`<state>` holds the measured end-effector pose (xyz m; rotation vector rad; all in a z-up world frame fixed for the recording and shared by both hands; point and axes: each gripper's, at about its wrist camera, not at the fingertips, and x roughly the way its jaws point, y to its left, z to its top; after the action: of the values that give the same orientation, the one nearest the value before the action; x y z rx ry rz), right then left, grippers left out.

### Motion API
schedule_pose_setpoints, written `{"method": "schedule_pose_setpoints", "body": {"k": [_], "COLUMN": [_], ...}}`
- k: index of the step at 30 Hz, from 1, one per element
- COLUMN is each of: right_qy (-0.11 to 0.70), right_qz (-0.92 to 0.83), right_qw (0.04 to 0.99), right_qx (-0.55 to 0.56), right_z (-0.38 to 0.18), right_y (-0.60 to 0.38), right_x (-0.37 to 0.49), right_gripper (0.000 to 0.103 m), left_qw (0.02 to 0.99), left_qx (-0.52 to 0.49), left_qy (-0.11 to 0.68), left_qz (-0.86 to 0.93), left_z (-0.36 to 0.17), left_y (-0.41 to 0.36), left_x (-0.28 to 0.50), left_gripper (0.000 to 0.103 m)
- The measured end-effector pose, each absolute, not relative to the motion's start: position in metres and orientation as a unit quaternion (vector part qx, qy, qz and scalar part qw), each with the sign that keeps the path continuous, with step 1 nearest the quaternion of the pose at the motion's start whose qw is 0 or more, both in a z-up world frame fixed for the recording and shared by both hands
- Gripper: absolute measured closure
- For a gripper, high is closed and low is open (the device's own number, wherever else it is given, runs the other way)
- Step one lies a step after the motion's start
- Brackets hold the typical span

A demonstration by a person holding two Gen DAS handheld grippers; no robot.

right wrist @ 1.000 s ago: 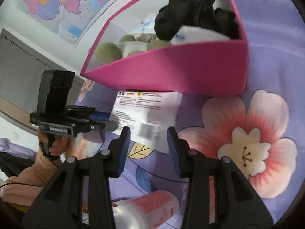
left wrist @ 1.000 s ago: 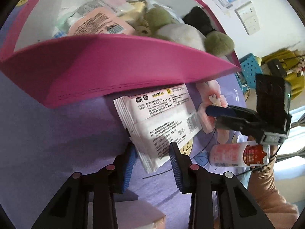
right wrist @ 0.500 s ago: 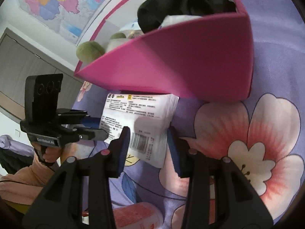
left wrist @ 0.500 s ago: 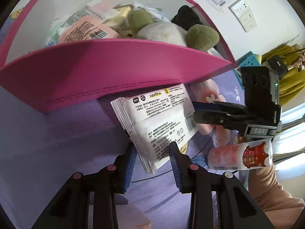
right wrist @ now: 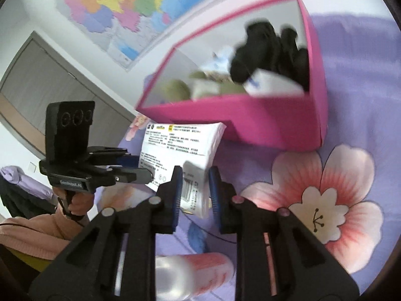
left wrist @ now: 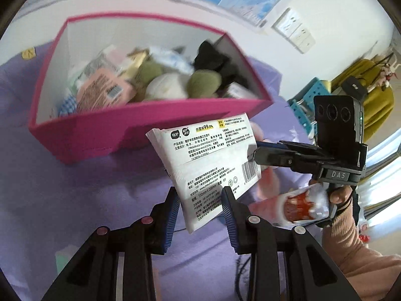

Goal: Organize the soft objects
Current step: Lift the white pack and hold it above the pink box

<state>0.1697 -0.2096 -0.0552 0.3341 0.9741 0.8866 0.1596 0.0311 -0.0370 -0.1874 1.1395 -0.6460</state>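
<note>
A white wet-wipes pack [left wrist: 208, 165] with black print is held in the air in front of the pink storage box [left wrist: 82, 135]. My left gripper [left wrist: 200, 208] is shut on its near end. My right gripper [right wrist: 193, 188] is shut on its other end, and shows in the left wrist view [left wrist: 253, 151] at the pack's right edge. The pack also shows in the right wrist view [right wrist: 180, 155]. The box [right wrist: 250, 125] holds plush toys, black cloth and several soft packs.
A purple floral bedsheet [right wrist: 351, 180] covers the surface. A pink-and-white bottle [right wrist: 193, 271] lies below the right gripper and shows in the left wrist view [left wrist: 295, 205]. A wall map [right wrist: 120, 7] and a blue basket [left wrist: 303, 100] are behind.
The wipes pack has been lifted off the sheet and now hangs between both grippers. Both grippers have risen, so more of the box's inside shows.
</note>
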Motion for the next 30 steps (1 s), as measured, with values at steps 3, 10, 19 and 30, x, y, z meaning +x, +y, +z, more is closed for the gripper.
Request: {"method": "schedule_pose_setpoints", "body": {"k": [3,10,19,30], "right_qy": [0.428,0.381,0.362,0.360], "right_qz": [0.419,0.432,0.431,0.420], "right_qw": [0.789,0.810,0.820,0.827], "right_qx": [0.139,0.114,0.105,0.097], "right_z": [-0.029,0.020,0.036,0.046], "right_y": [-0.209,-0.204,-0.205,-0.196], "right_x": [0.160,0.153,0.154,0.159], "right_gripper": [0.079,0.079,0.079,0.079], "left_qw": [0.802,0.836,0.858,0.869], "left_qx": [-0.090,-0.089,-0.081,-0.070], "left_qy": [0.507,0.456,0.429,0.412], "left_qz": [-0.302,-0.292,-0.272,-0.264], "left_z": [-0.016,0.027,0.045,0.051], "left_y": [0.034,0.042,0.040,0.041], "left_x": [0.154,0.156,0.158,0.159], "left_gripper": [0.069,0.069,0.069,0.069]}}
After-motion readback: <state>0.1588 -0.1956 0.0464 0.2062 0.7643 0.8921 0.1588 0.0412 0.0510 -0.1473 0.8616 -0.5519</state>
